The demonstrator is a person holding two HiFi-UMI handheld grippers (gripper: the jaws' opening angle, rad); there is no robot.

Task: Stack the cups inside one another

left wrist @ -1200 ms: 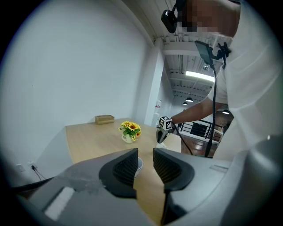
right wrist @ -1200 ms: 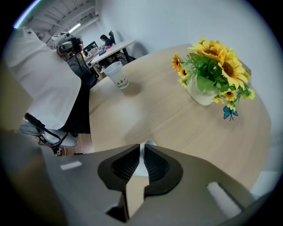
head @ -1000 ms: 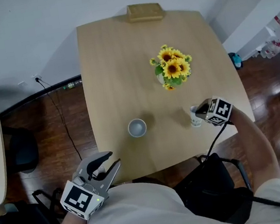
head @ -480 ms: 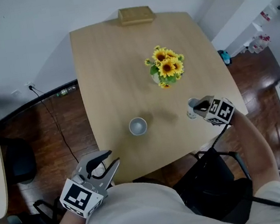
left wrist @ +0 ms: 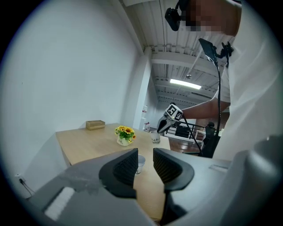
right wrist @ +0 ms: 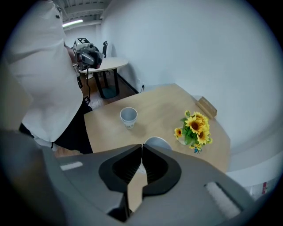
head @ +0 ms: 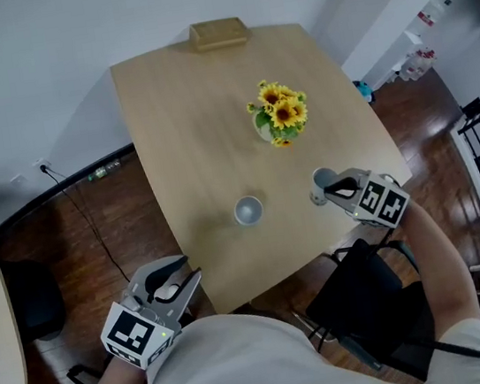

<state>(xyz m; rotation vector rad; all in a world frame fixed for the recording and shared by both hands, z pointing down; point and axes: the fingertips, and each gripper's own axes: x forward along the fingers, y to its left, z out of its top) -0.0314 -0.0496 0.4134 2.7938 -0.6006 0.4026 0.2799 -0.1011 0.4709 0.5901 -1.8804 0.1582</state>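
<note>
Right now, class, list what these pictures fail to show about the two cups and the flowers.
- Held cup: right gripper view, its body hidden behind the shut jaws of the right gripper.
- Table cup: head view, any print too small to read.
- Vase: head view, mostly covered by sunflowers.

Soft, even indoor light, nothing clipped. Only hot spot: ceiling strip light [left wrist: 183,82], left gripper view. Faint shadow left of the cup [head: 247,210] on worktop [head: 185,123]. Gripper views: strong fisheye, black vignetted corners. Head view sharp.

The right gripper [head: 332,189] has lifted its cup [head: 320,182] toward the other cup [head: 247,210].
</note>
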